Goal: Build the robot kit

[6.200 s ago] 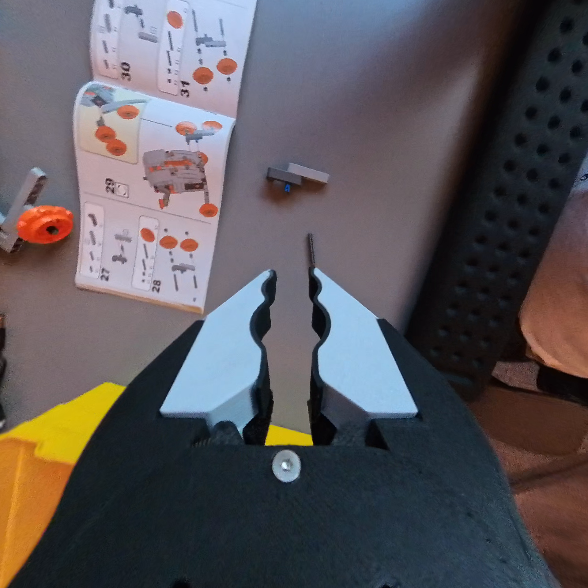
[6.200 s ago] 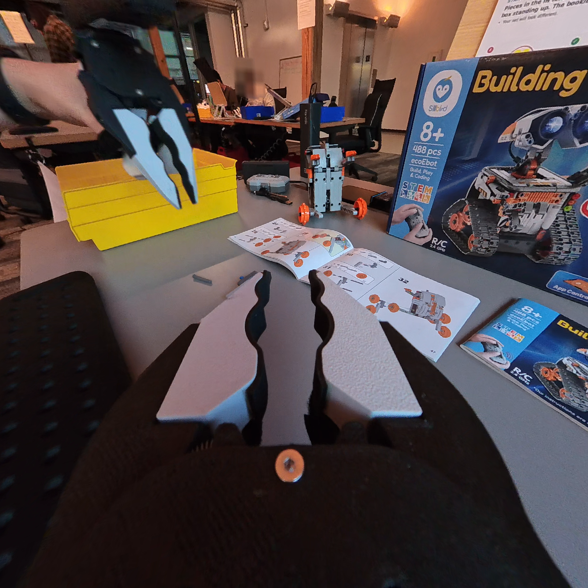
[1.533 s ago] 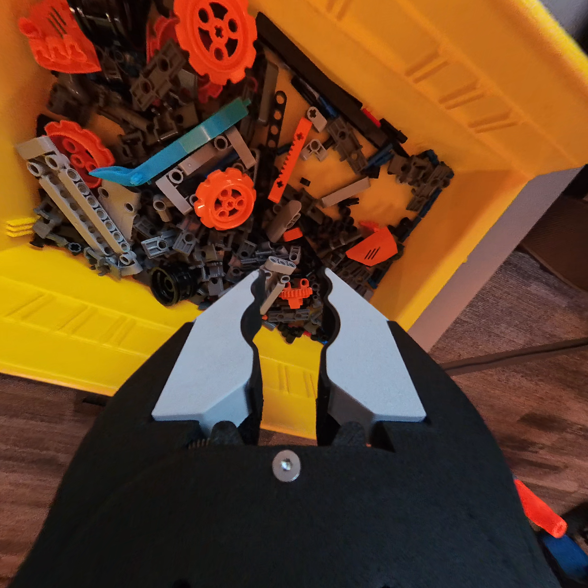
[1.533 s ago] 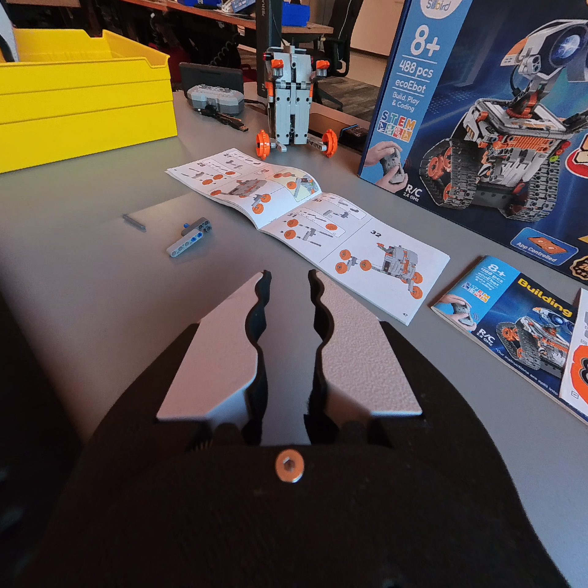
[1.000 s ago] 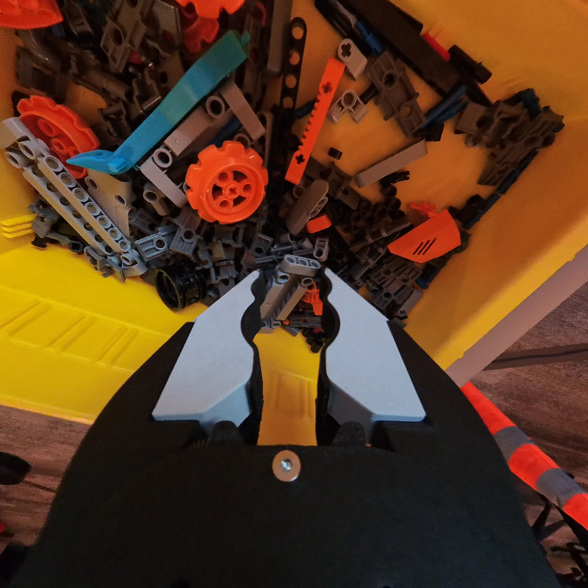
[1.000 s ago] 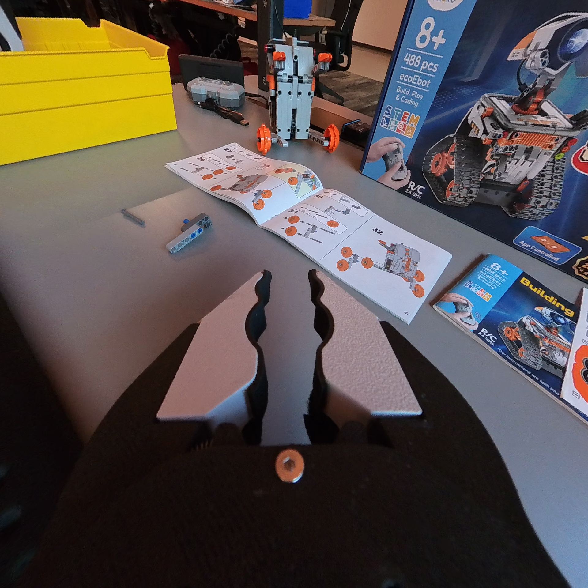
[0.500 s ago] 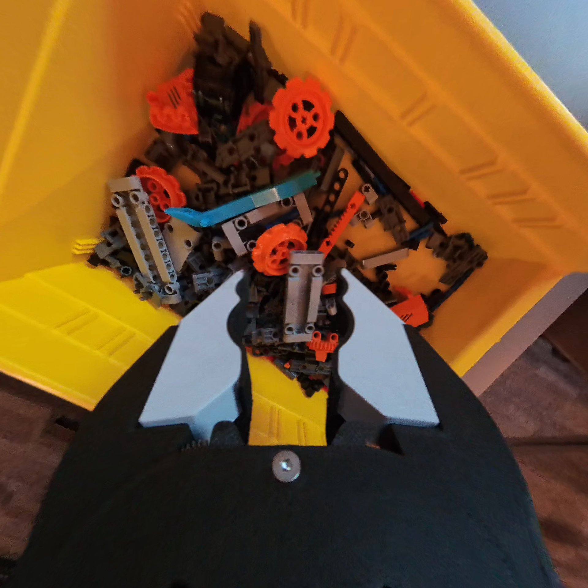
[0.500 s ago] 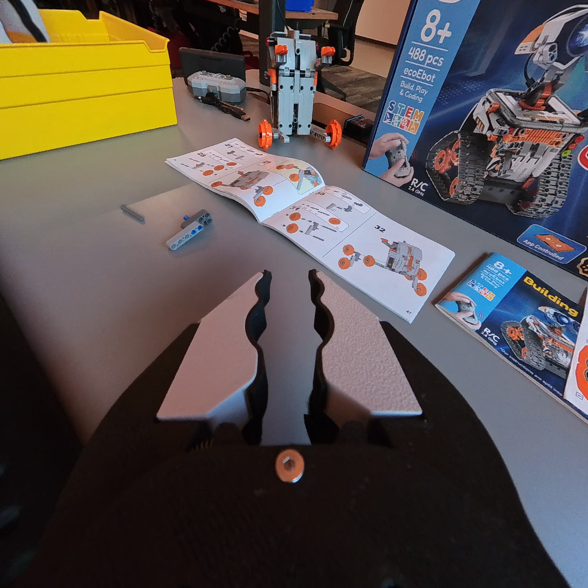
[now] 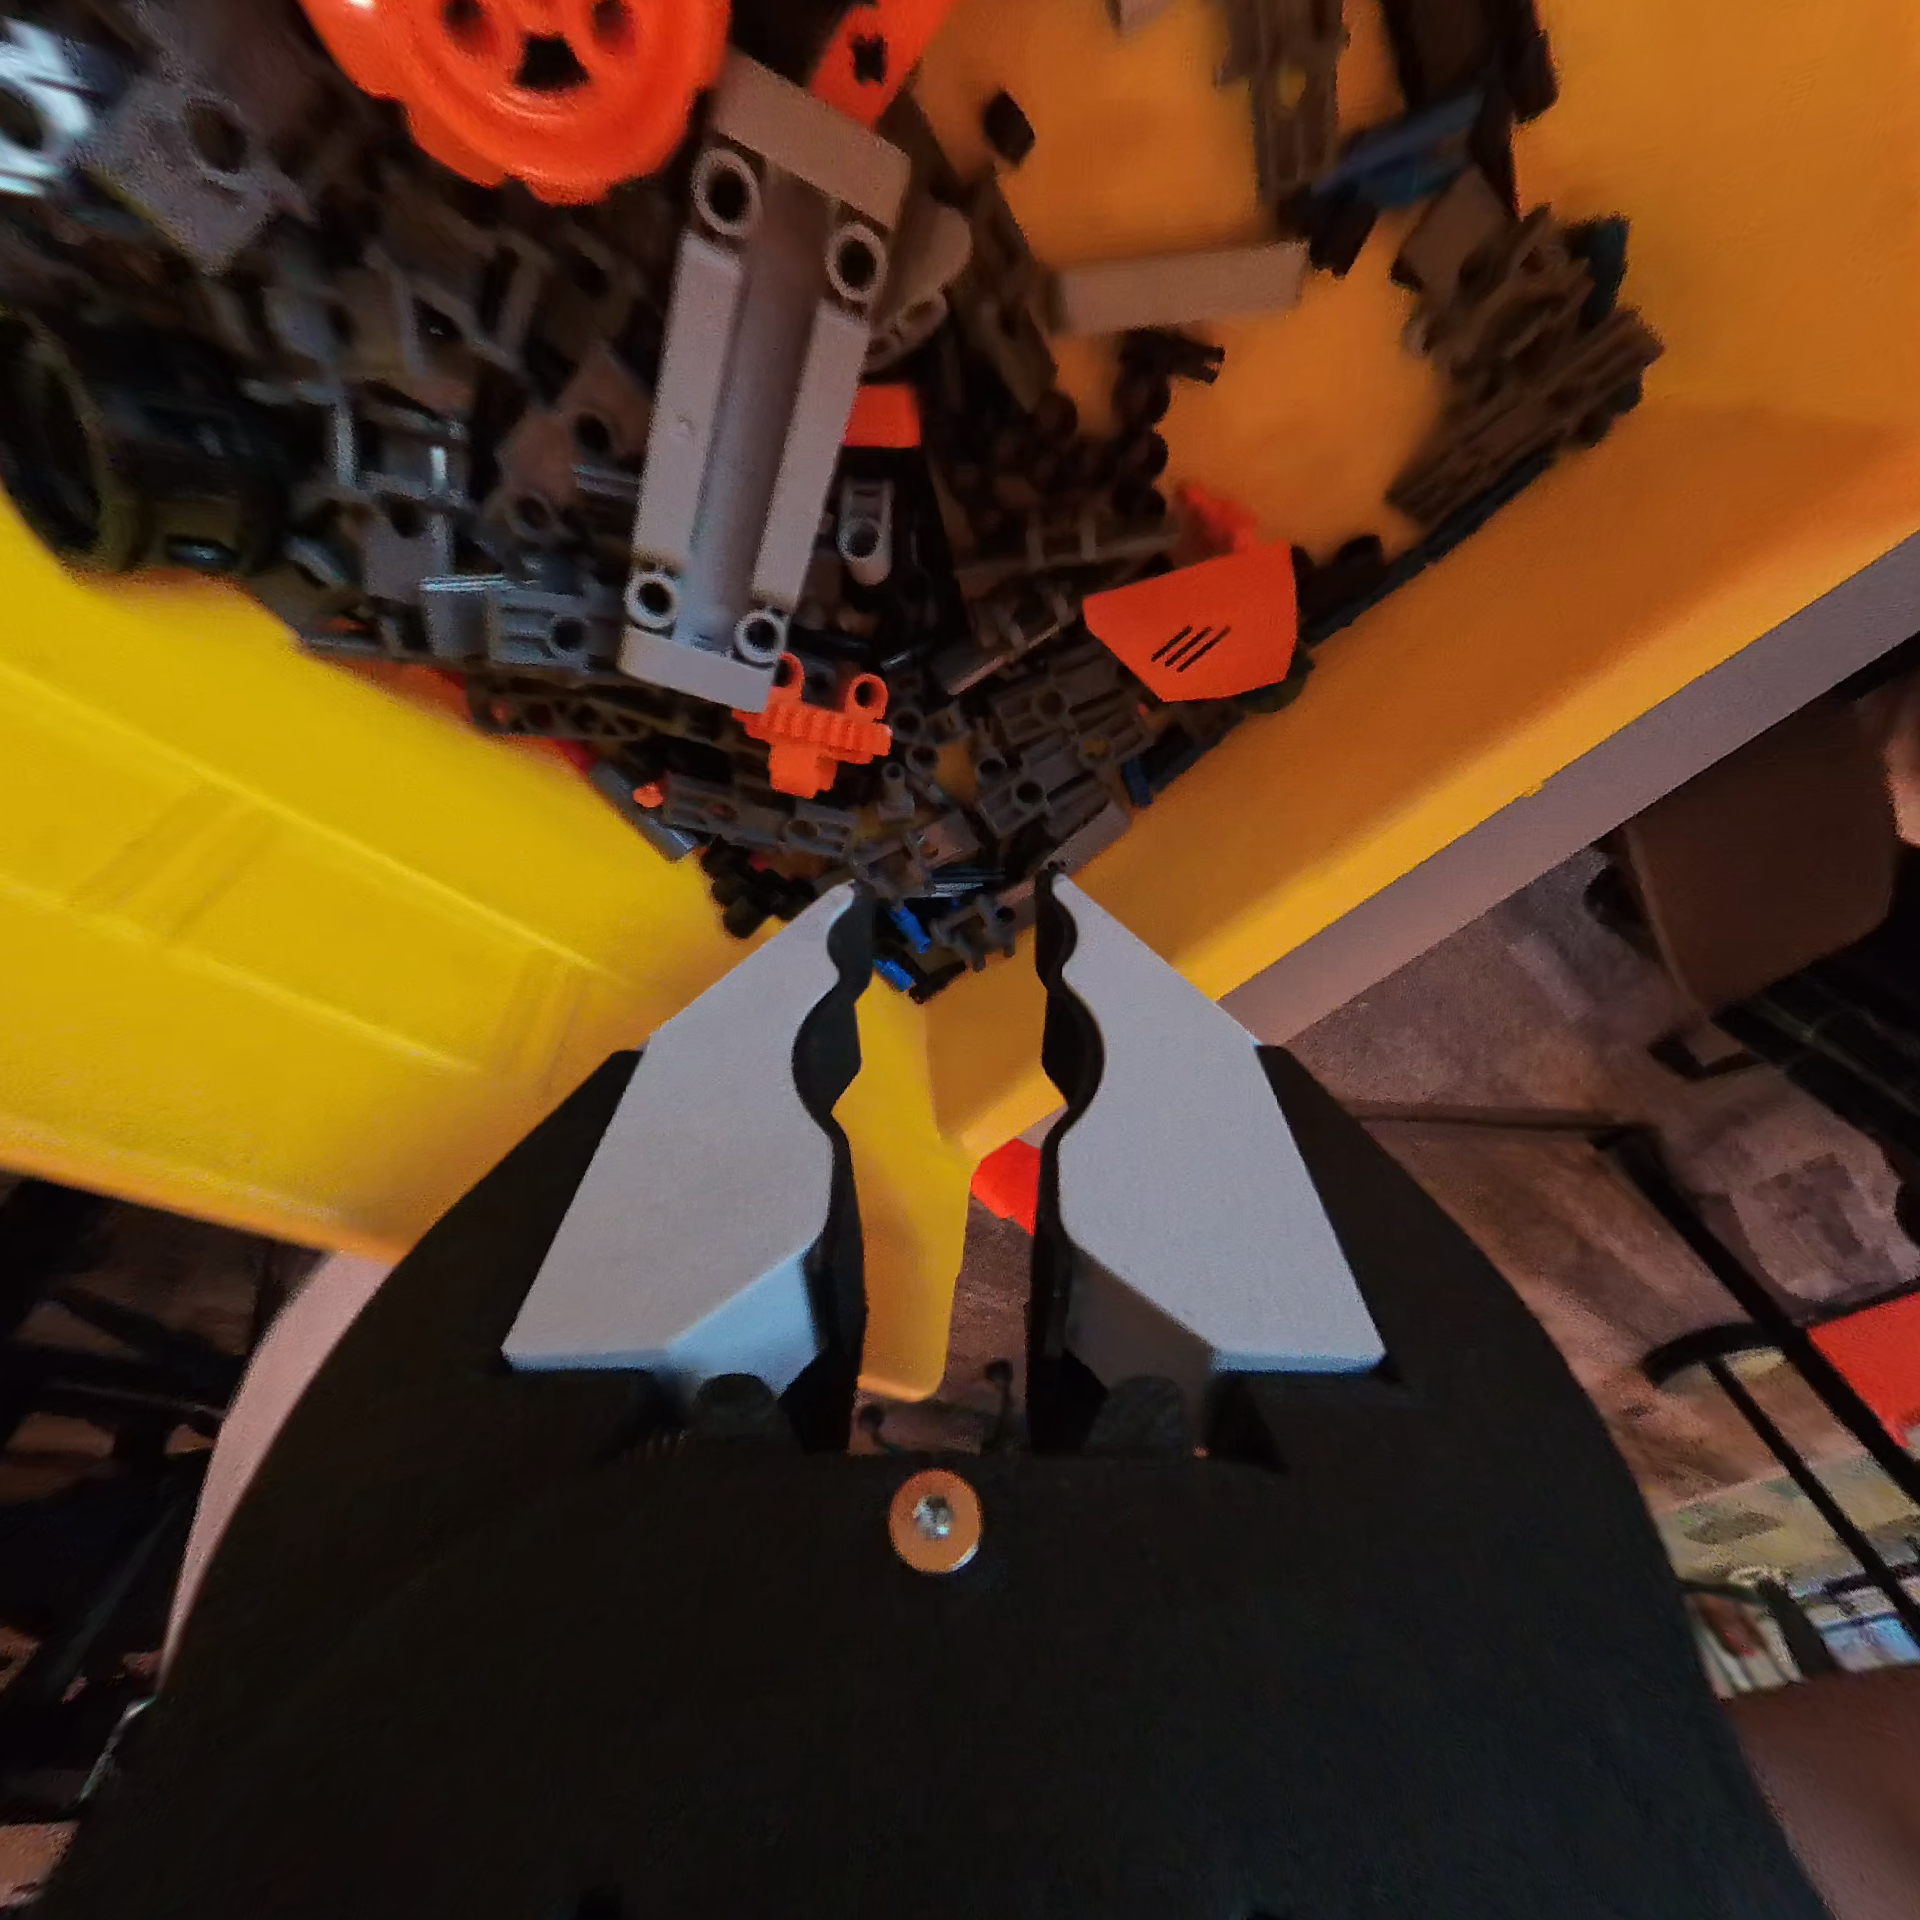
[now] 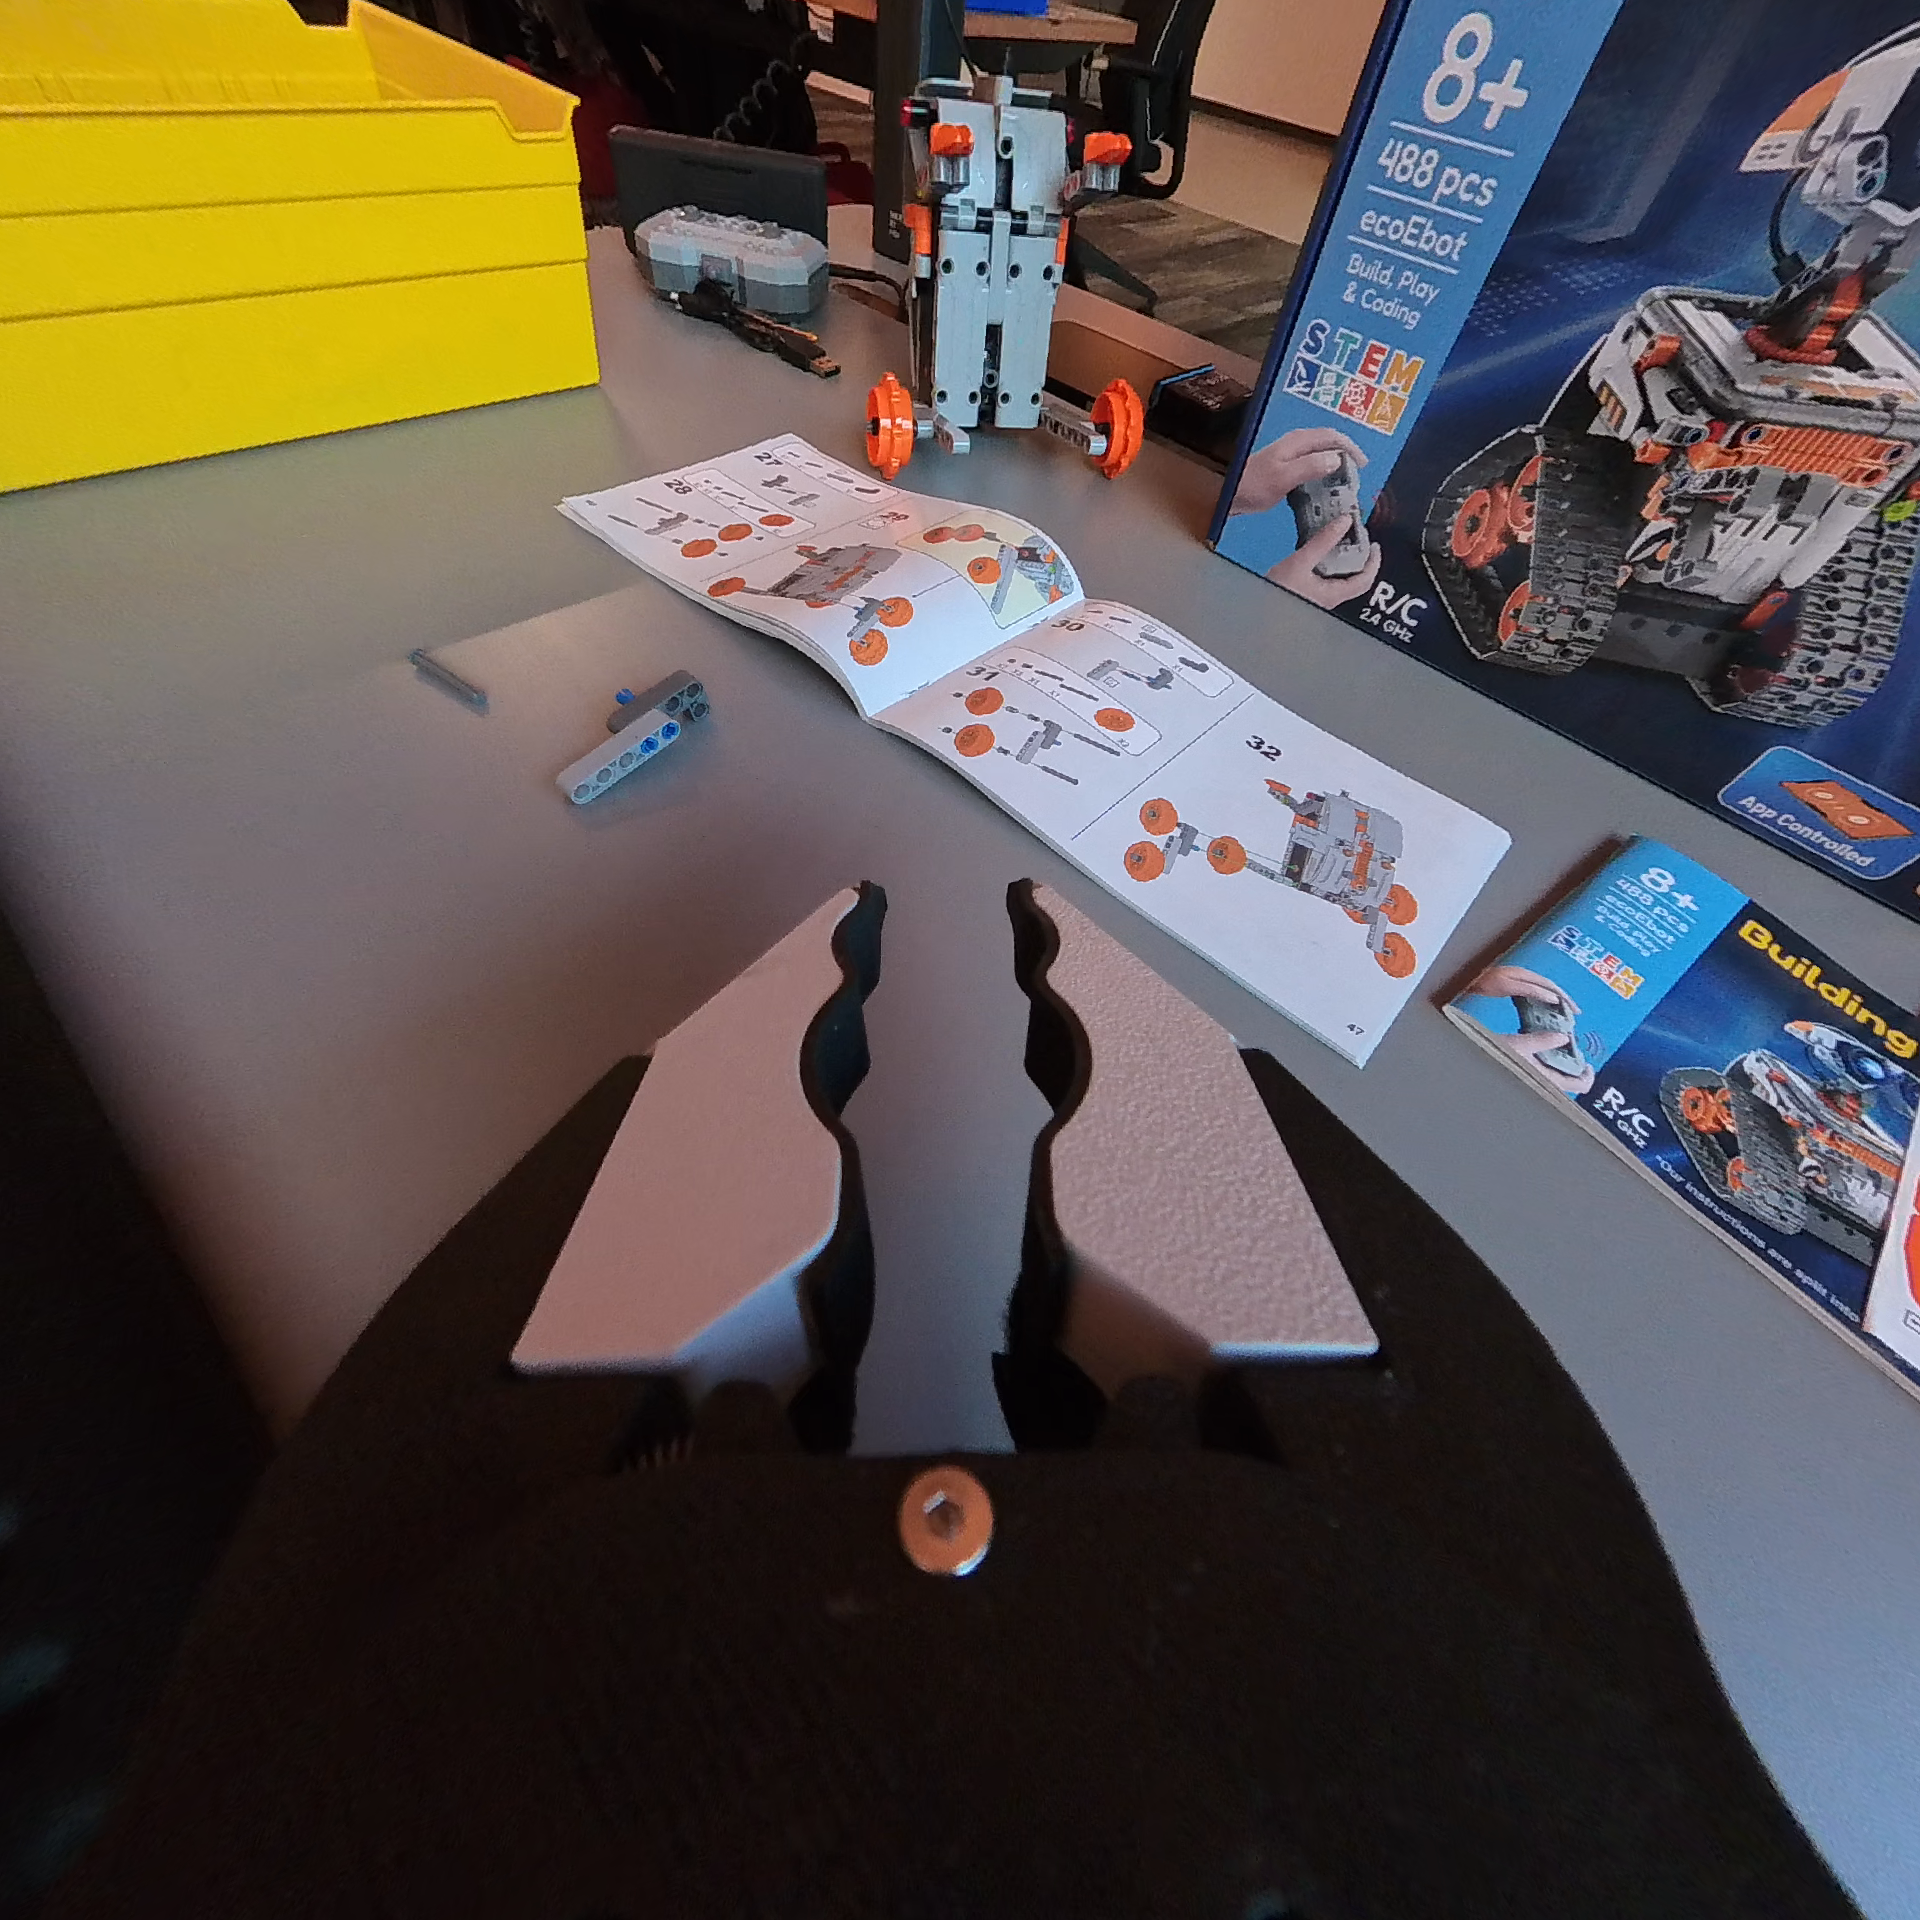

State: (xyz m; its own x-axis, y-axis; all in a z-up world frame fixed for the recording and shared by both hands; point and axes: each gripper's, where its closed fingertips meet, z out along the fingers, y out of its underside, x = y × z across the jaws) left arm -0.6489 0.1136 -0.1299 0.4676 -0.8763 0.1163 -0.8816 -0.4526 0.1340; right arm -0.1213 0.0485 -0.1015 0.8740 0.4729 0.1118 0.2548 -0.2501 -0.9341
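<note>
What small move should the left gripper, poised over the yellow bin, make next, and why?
Probably ease down and close. The left gripper is open and empty, its tips right at the small dark pieces in the corner of the yellow bin.

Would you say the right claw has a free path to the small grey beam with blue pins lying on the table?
Probably yes: the right claw is open, and only bare grey table lies between it and the small grey beam with blue pins.

Loose parts (image 9: 727,395) in bin (image 9: 260,935); booklet (image 10: 997,707) on table (image 10: 312,935).
</note>
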